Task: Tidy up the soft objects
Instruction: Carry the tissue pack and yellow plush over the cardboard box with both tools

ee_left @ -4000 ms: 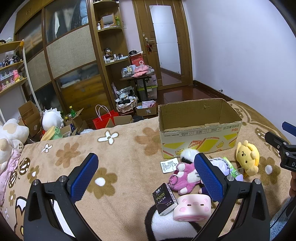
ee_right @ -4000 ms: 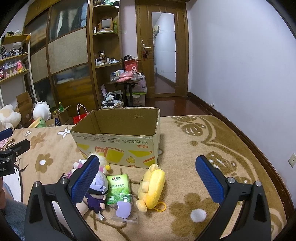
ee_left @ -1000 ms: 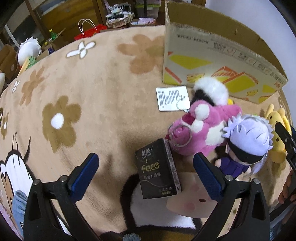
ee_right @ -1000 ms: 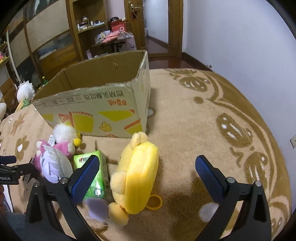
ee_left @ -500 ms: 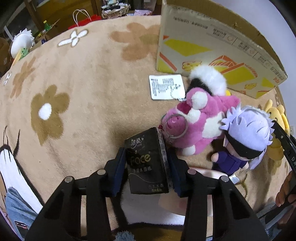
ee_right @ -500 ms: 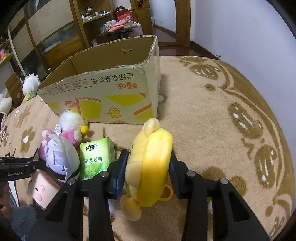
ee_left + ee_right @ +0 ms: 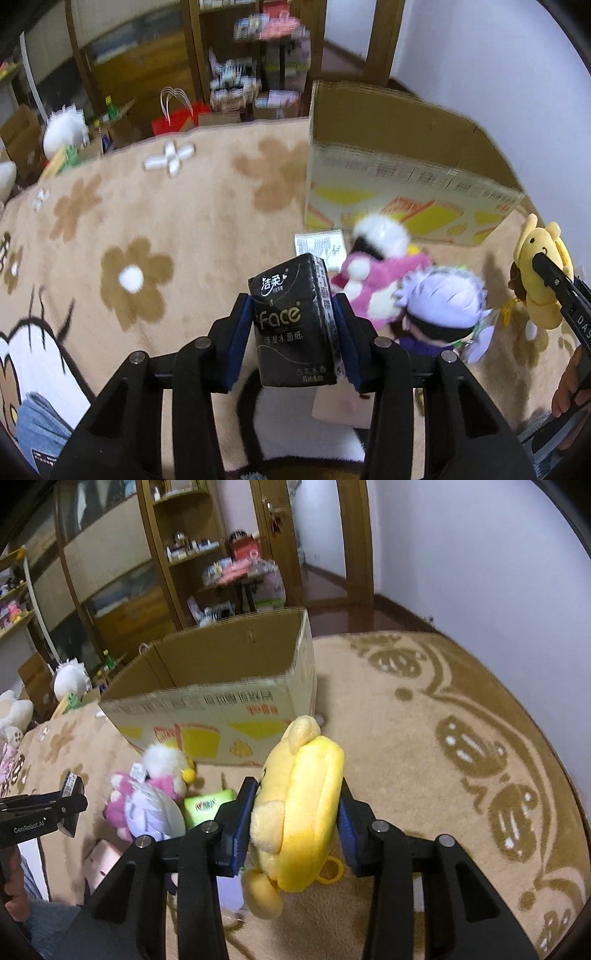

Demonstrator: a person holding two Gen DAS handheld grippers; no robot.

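The open cardboard box shows only bare inner walls. Left gripper clamps the black tissue pack; right gripper clamps the yellow plush, both just short of the box

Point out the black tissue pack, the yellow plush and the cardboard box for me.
black tissue pack (image 7: 291, 325), left wrist view, on its printed front face.
yellow plush (image 7: 303, 808), right wrist view, on its yellow body between the pads.
cardboard box (image 7: 221, 705), right wrist view, on its printed front wall.
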